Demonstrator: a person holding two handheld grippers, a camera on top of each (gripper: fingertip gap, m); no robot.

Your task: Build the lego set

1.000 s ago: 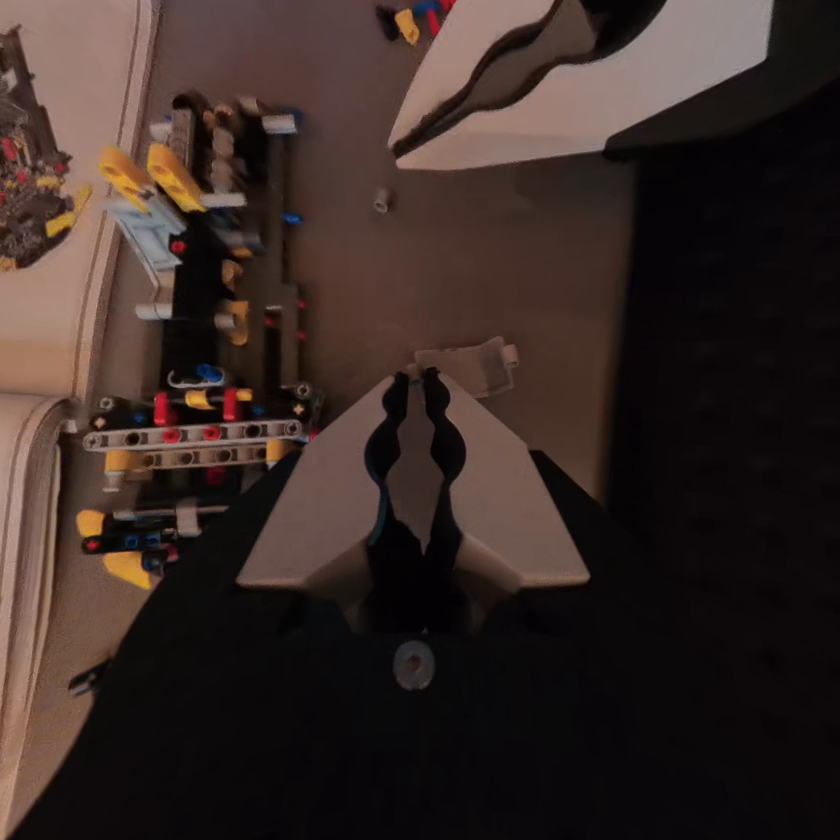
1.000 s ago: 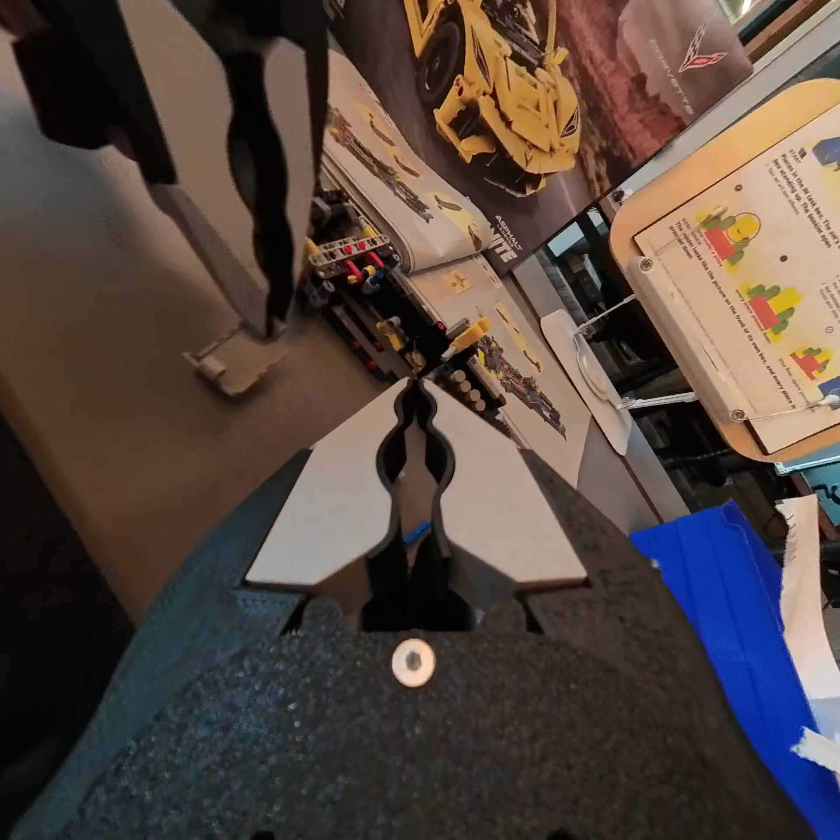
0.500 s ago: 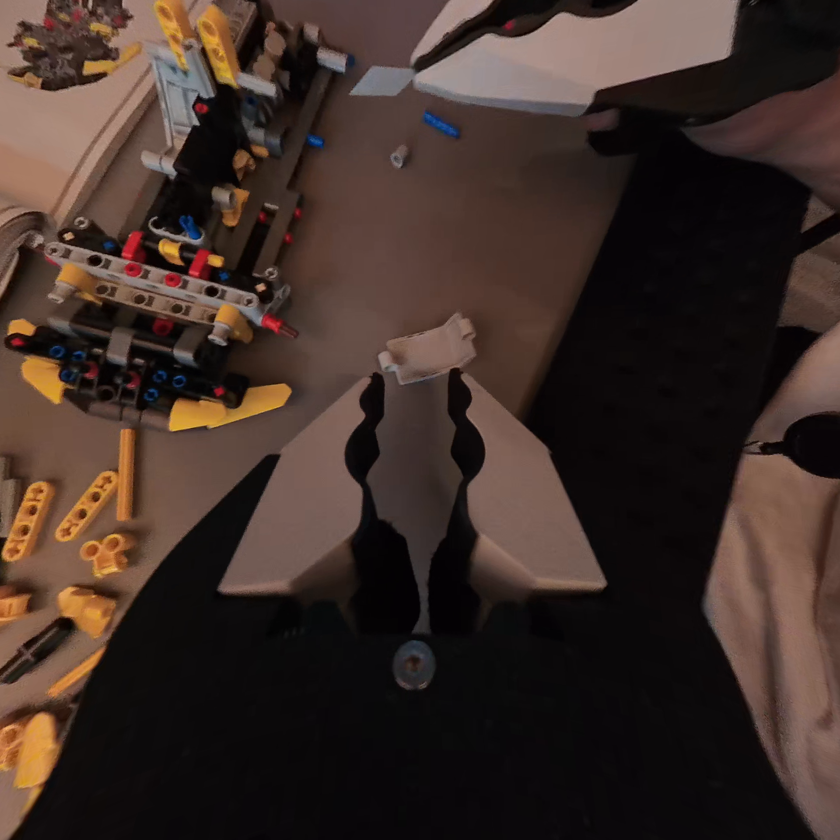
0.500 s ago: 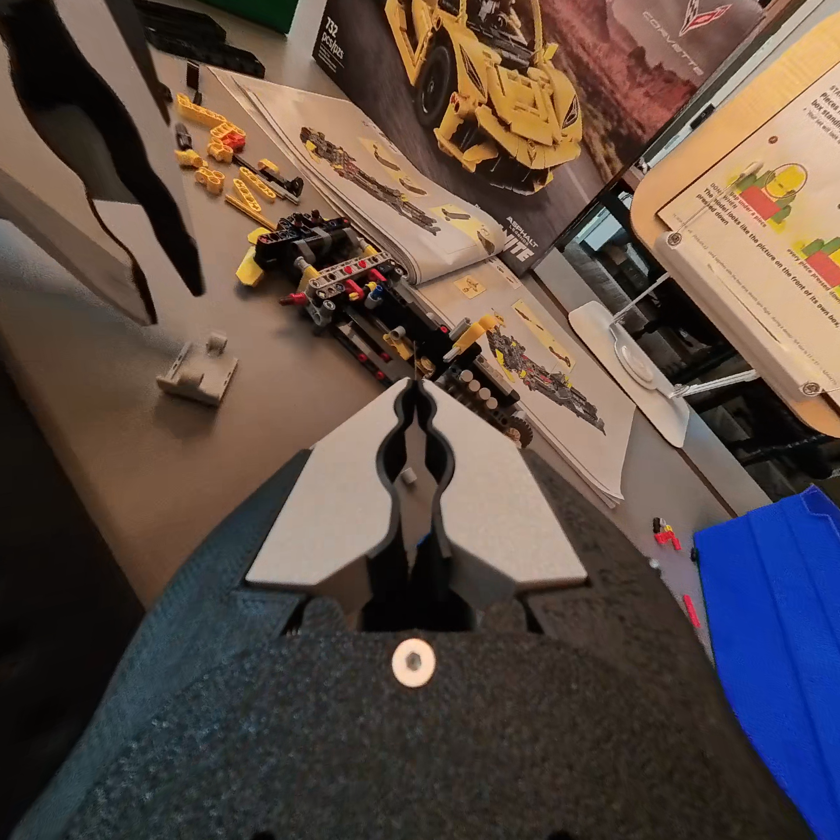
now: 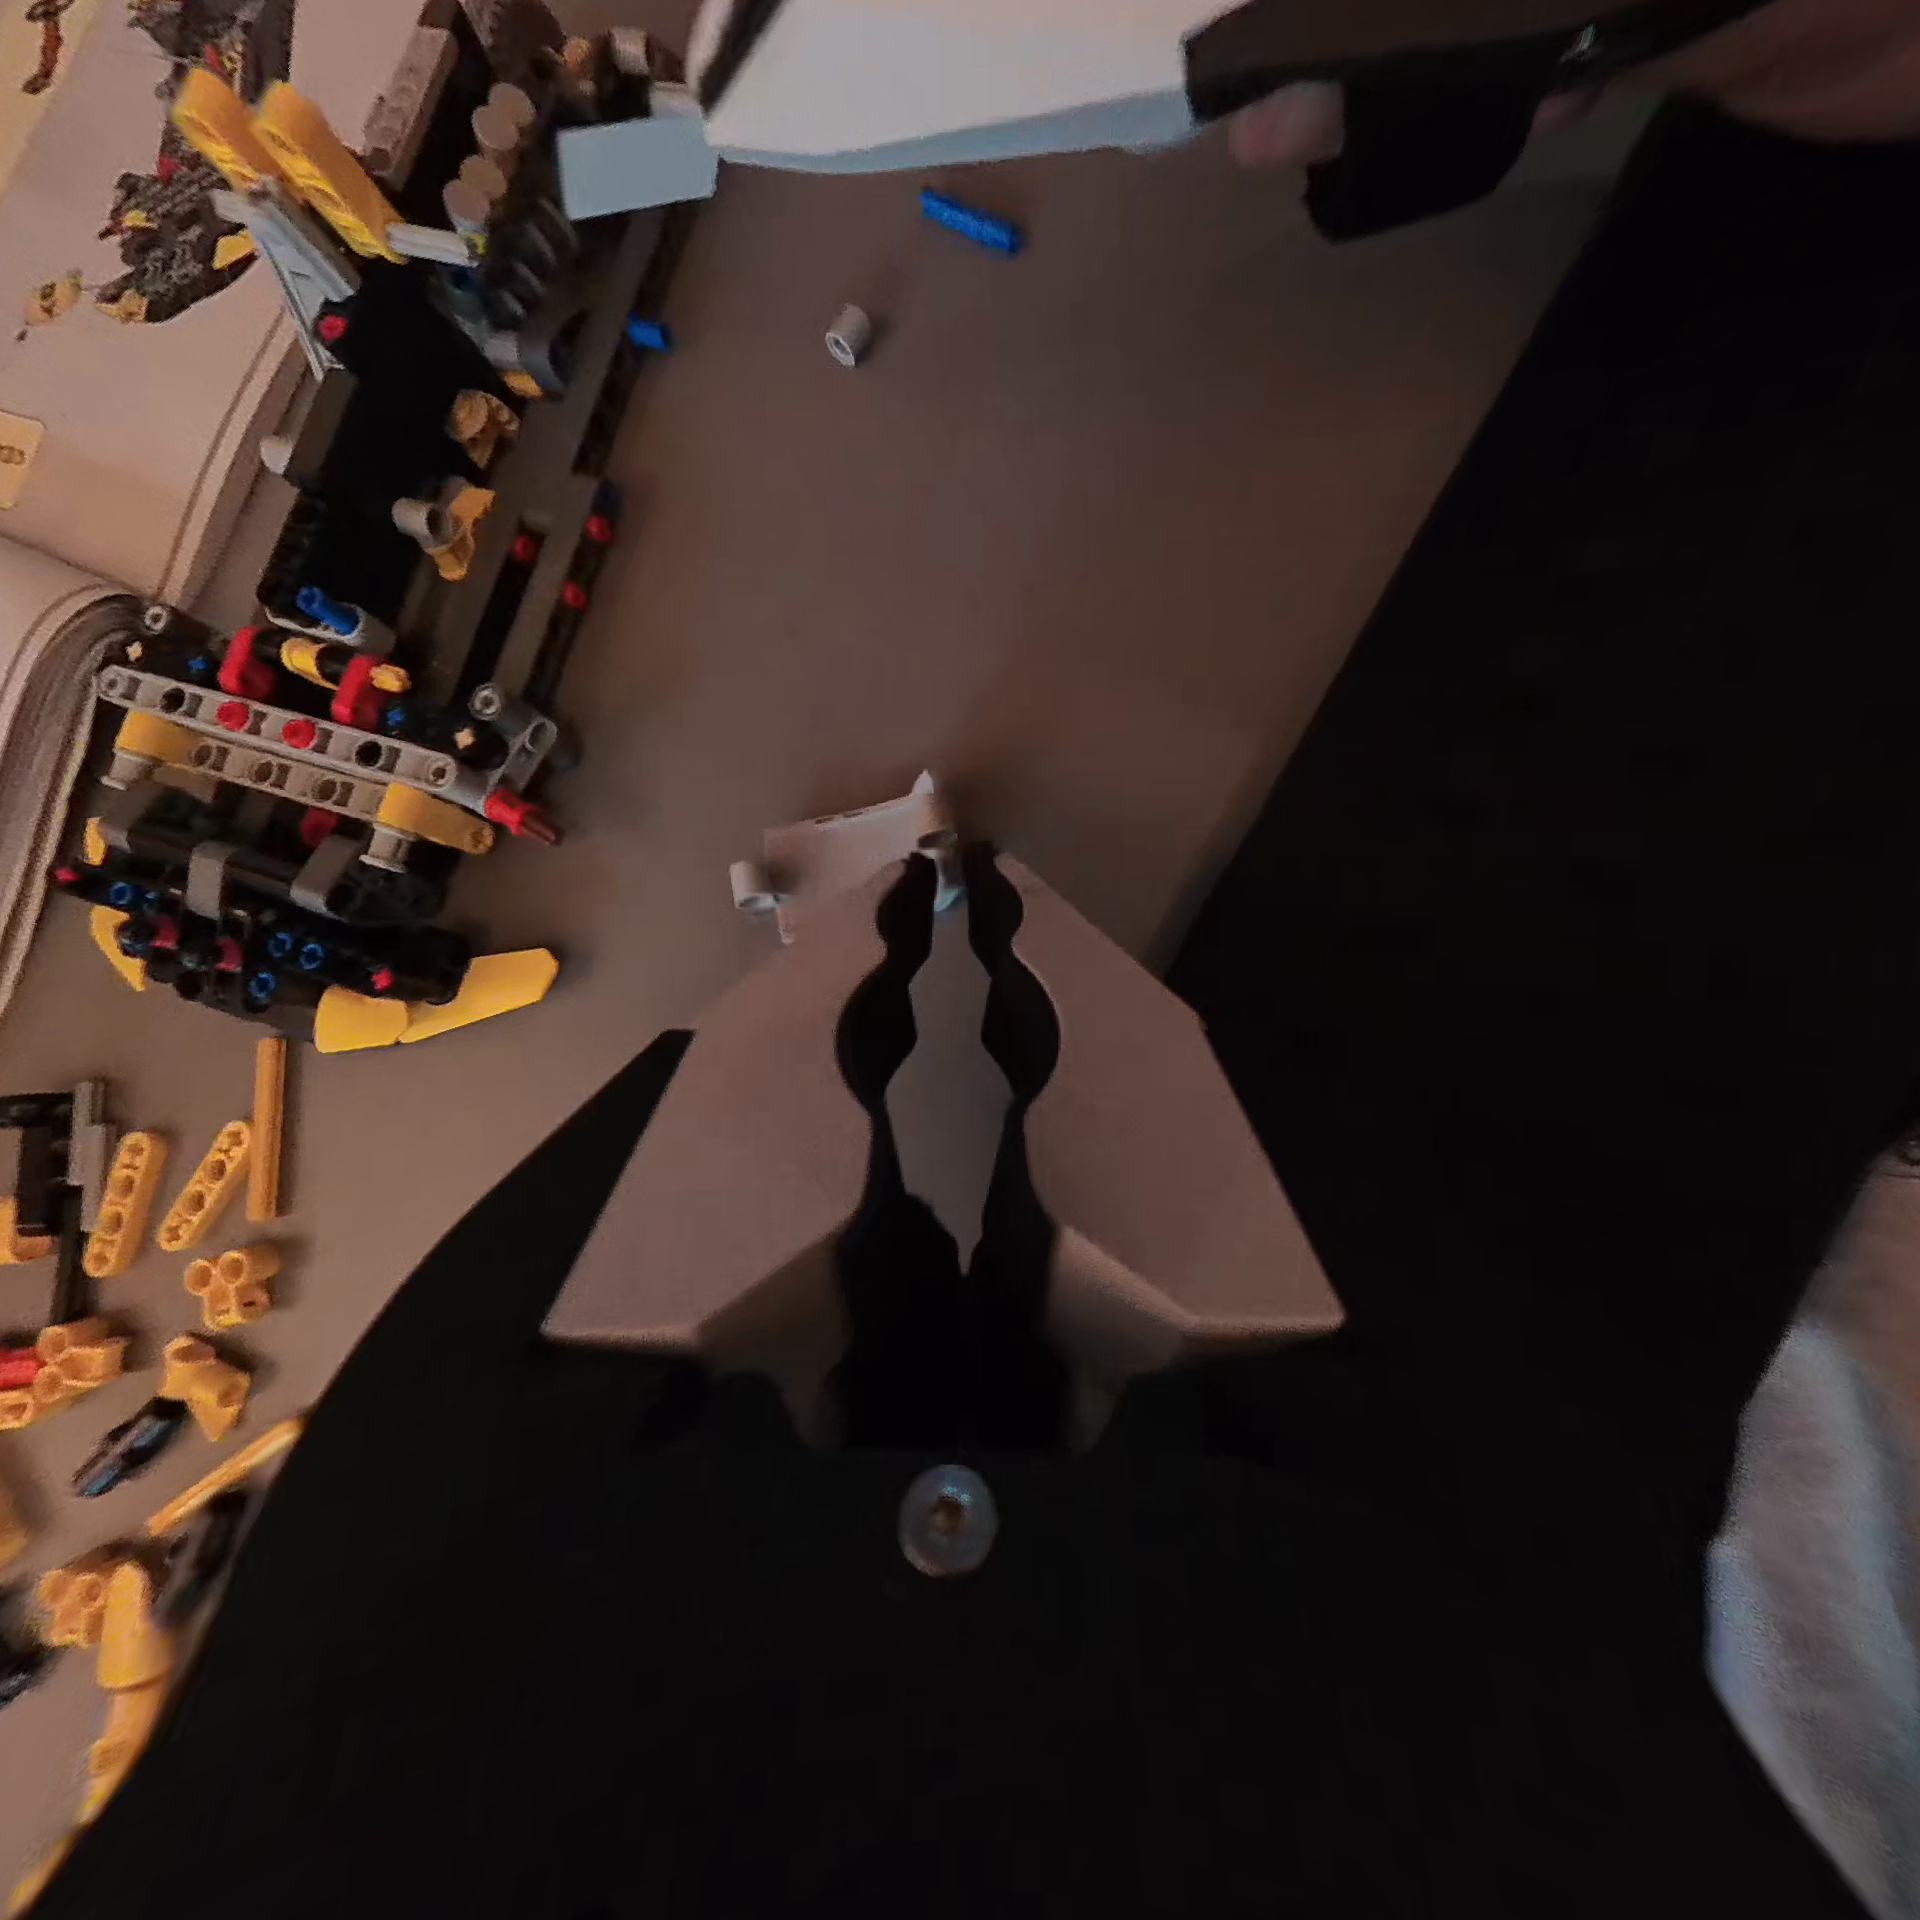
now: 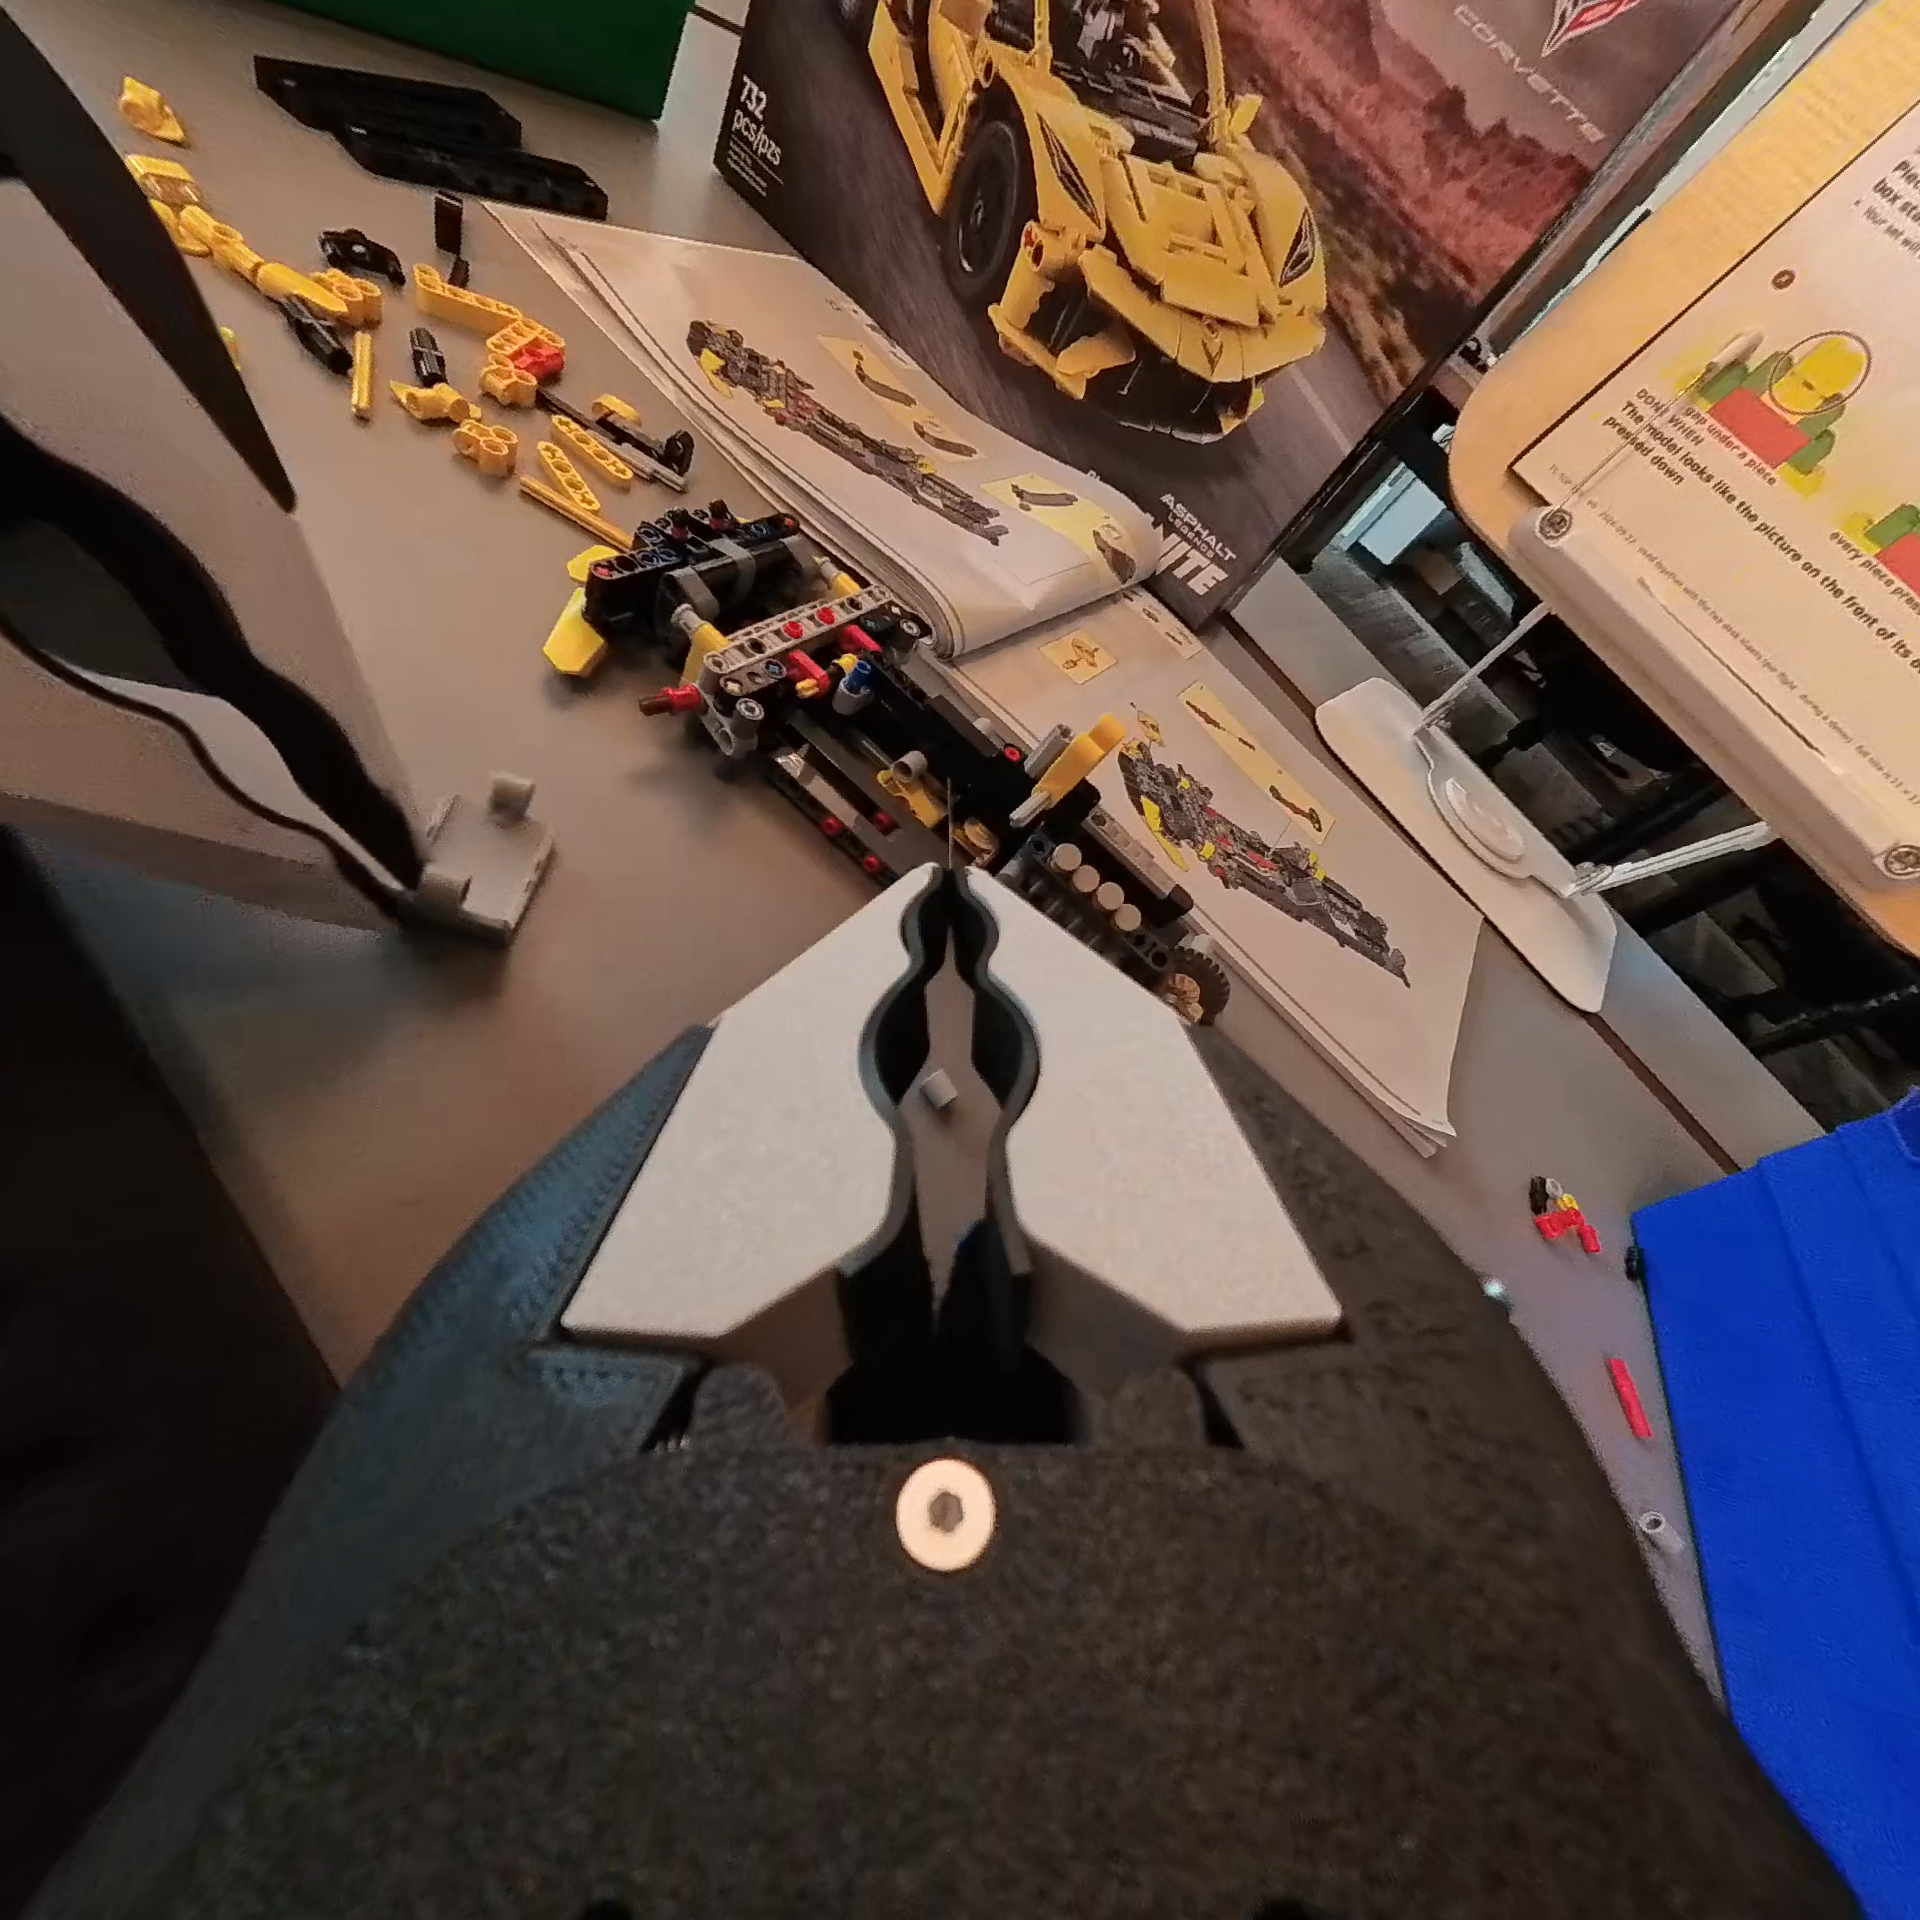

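Note:
A light grey panel piece lies on the table near its front edge. My left gripper has its tips closed on a peg at the corner of that piece. The right wrist view shows the same: the left gripper's fingers pinch the grey piece at table level. My right gripper is shut and empty, held above the table, pointing at the half-built black, grey and yellow chassis. The chassis also shows in the left wrist view, left of the grey piece.
A small grey bush and a blue pin lie loose beyond the grey piece. Loose yellow parts lie at the left. An open instruction booklet, the set's box and a blue bin border the work area. The grippers' ends are close to 11 cm from one another. The left gripper is farther from the small grey bush, some 12 cm, than the right, some 7 cm.
My left gripper was open in front of the grey piece half a second ago and has closed on its corner. My right gripper stayed shut and drew back from the chassis.

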